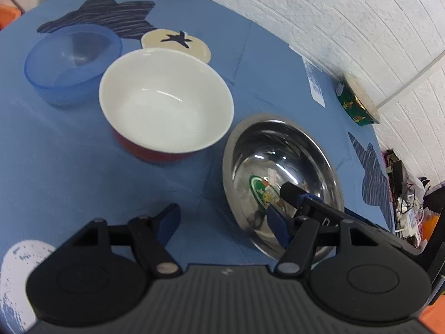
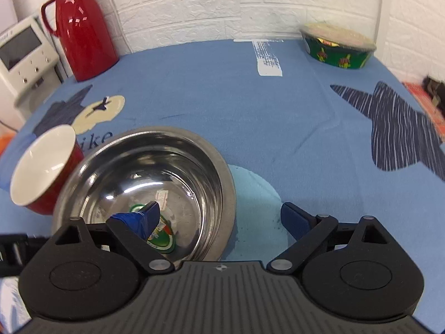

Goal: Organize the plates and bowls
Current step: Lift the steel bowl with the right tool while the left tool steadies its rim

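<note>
- A white brick wall (image 2: 194, 5) stood behind a desk (image 2: 222, 97) covered in blue cloth printed with dark striped shapes.
- The steel bowl (image 2: 144, 183) sat upright on the desk and serves here as the landmark; a green label lay at its bottom.
- A red bowl (image 1: 167, 103) with a white inside stood just beside the steel bowl, on its left in the right wrist view; whether the two touched could not be told.
- A translucent blue bowl (image 1: 72, 64) stood beyond the red one, farther from the steel bowl.
- A red jug (image 2: 80, 27) stood well behind the steel bowl, near the wall.
- A green patterned tub (image 2: 338, 47) sat far from the steel bowl, at the wall.
- The right tongs (image 2: 222, 217) were spread wide, one finger dipped inside the steel bowl and the other outside its rim, gripping nothing.
- The left tongs (image 1: 222, 222) were likewise spread wide and empty, one finger over the steel bowl's near rim, the other above bare cloth.
</note>
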